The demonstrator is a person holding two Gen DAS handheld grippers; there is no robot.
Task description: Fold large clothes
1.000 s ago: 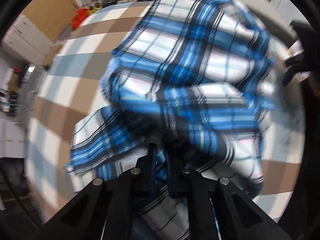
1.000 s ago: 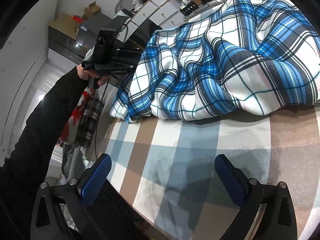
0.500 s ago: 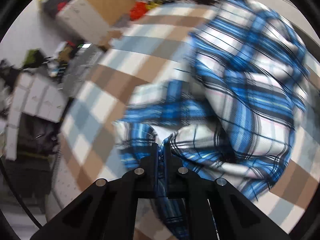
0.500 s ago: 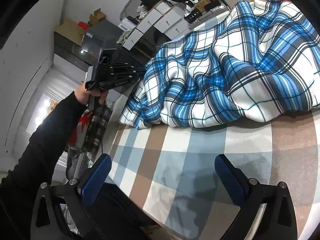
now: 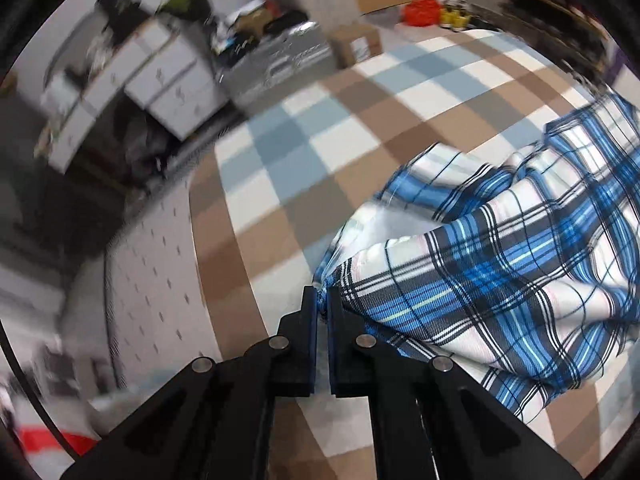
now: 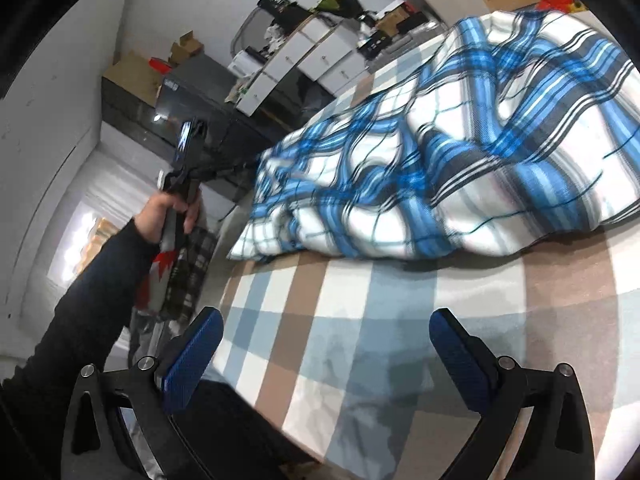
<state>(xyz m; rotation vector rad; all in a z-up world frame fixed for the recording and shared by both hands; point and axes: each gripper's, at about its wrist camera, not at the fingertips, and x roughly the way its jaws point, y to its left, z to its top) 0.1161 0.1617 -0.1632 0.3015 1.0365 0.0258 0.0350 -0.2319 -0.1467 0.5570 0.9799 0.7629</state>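
A large blue, white and black plaid garment point(image 6: 440, 152) lies bunched on a table covered with a checked cloth point(image 6: 340, 320). In the left wrist view my left gripper point(image 5: 322, 300) is shut on an edge of the plaid garment point(image 5: 500, 272), which stretches away to the right. The right wrist view shows that left gripper point(image 6: 248, 165) held by a hand at the table's left side, pulling the cloth edge outward. My right gripper point(image 6: 320, 340) hovers open over the near part of the table, with nothing between its blue pads point(image 6: 192, 356).
White drawer units point(image 6: 304, 60), a dark cabinet point(image 6: 200, 96) and cardboard boxes stand beyond the table's left side. Other clothes hang by the left edge point(image 6: 180, 276). A perforated white board point(image 5: 160, 280) borders the table in the left wrist view.
My left gripper has swung and rolled, dragging the garment's edge out toward the table's left side, so the cloth is spread longer. The right gripper has stayed put, still open.
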